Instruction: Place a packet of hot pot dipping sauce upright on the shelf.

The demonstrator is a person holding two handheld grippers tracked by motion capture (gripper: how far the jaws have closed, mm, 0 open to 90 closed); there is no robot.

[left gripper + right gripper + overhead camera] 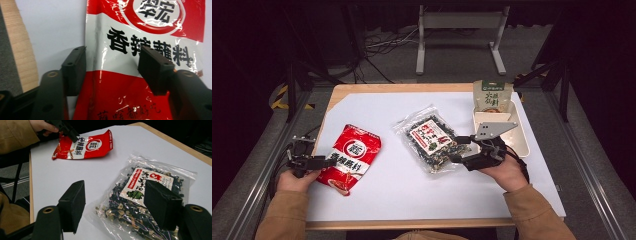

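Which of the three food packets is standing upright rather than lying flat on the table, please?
The green-and-white packet stands upright in the beige tray at the far right; the red packet and clear seaweed bag lie flat.

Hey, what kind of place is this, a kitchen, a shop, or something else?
Most likely a lab or recording workspace, not a kitchen. The white-topped table sits in a dark room with loose cables on the floor behind it, metal frame rails alongside, and a person holding a tool in each hand.
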